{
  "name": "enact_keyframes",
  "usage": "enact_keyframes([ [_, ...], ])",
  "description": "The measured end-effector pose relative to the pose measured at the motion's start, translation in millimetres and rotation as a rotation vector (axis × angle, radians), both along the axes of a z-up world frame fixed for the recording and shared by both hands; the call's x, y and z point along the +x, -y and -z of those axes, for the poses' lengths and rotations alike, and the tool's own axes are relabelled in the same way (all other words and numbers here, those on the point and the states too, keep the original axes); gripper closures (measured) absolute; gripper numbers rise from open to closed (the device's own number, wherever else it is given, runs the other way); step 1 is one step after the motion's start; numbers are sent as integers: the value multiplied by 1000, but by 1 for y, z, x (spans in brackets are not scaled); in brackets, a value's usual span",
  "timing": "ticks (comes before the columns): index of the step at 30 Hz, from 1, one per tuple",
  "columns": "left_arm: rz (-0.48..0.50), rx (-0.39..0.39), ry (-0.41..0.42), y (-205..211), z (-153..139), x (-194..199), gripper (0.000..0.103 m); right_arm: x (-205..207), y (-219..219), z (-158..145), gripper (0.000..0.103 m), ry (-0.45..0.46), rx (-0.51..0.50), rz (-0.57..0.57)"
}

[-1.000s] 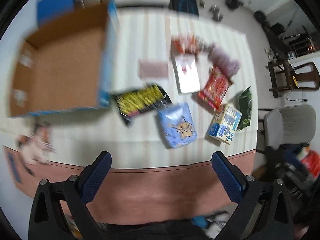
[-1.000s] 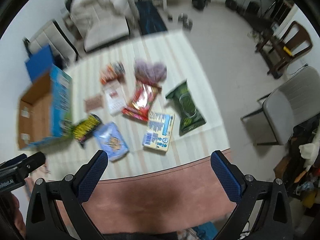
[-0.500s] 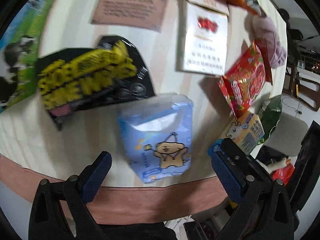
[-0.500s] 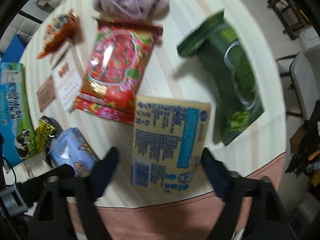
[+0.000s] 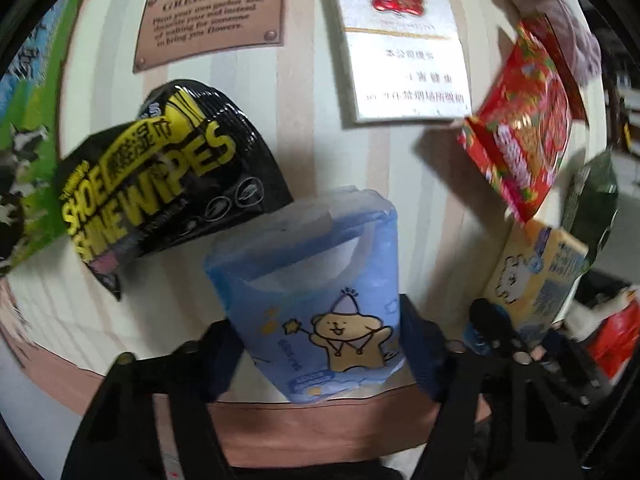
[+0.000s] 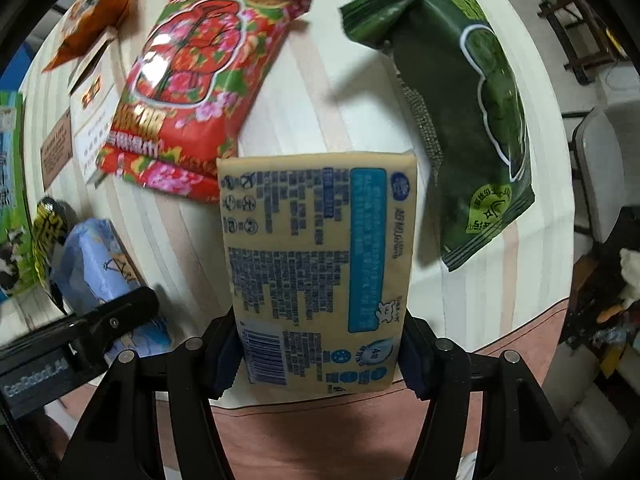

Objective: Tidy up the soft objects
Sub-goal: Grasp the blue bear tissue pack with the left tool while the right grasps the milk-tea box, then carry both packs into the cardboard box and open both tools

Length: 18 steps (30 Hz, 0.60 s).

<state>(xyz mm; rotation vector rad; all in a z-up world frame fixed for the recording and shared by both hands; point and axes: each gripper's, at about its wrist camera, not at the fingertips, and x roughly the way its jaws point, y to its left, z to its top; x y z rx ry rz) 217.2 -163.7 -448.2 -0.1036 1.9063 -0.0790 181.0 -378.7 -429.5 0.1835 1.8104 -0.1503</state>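
Left wrist: jaws now clamped on blue tissue pack (image 5: 320, 304); right's, previously open, on yellow pack (image 6: 320, 268).

Purple plush (image 5: 560, 20) — cropped, blurred

Striped tablecloth (image 6: 320, 92) with a pink-brown border (image 5: 320, 424); a printed brown plaque (image 5: 212, 26) reading "GREEN LIFE" lies flat on it. Grey chair (image 6: 600, 176) stands beside the table at right, dark wooden chair (image 6: 580, 40) farther back. Clutter on floor at far right, indistinct.
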Motion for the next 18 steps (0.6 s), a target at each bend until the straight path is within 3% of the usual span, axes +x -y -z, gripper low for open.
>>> enact_keyframes([
  [6,42,31,53,7,-13,-32,53,-29,-4,-10,37,21,-3,-21],
  [13,20,-35,125,-4,-49,-80,55,-67,-8,-40,37,72,46,-20],
  [18,-27,-81,253,-39,-132,-109,55,-93,-16,-90,37,139,116,-52],
])
